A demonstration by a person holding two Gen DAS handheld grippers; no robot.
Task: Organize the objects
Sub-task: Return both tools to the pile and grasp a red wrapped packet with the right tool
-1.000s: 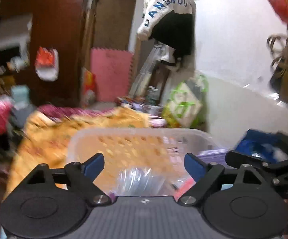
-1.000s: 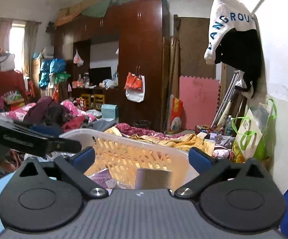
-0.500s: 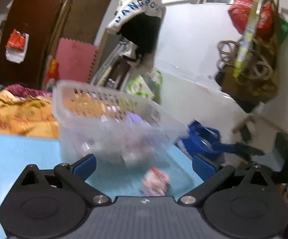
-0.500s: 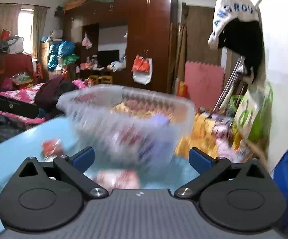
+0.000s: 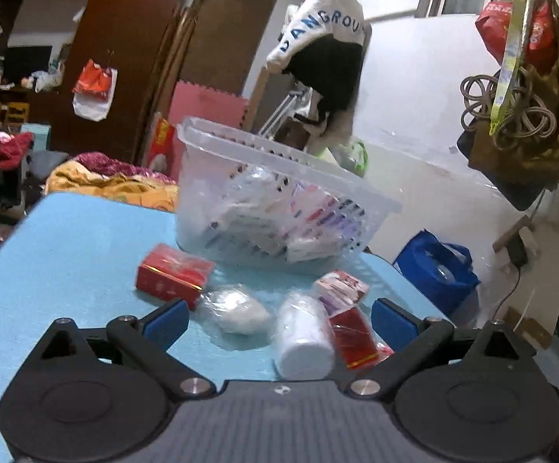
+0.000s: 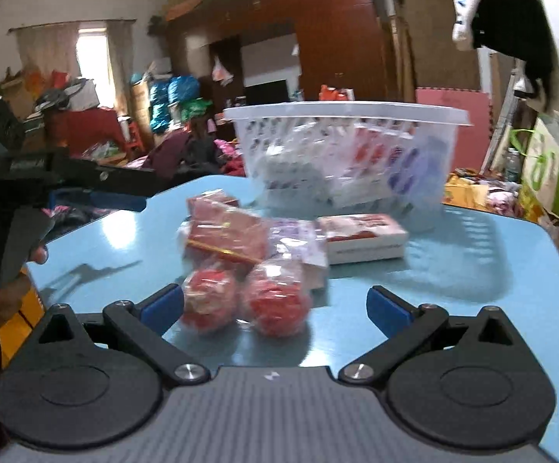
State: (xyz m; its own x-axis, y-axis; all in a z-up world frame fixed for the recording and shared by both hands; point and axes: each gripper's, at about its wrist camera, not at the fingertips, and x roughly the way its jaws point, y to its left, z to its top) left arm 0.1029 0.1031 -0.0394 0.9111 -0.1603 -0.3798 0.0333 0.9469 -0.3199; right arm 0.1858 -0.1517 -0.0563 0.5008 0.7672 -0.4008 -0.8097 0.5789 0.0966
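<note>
A clear plastic basket (image 5: 279, 208) holding several packets stands at the far side of the light blue table (image 5: 67, 254); it also shows in the right wrist view (image 6: 345, 162). In front of it lie a red box (image 5: 173, 274), a white wrapped bundle (image 5: 237, 310), a white cylinder (image 5: 304, 337) and red packets (image 5: 353, 332). In the right wrist view I see two red wrapped balls (image 6: 208, 301) (image 6: 277, 301), a red packet (image 6: 227, 235) and a white-red box (image 6: 362, 237). My left gripper (image 5: 279, 320) is open and empty. My right gripper (image 6: 275, 306) is open and empty, close behind the balls.
The left gripper and the hand holding it (image 6: 28, 200) show at the left of the right wrist view. A blue bag (image 5: 439, 266) sits on the floor right of the table. Clothes and bags hang on the wall (image 5: 522, 115). Cluttered room behind.
Both grippers have pulled back and up from the basket. The loose items on the table in front of it have come into view. Both stay open.
</note>
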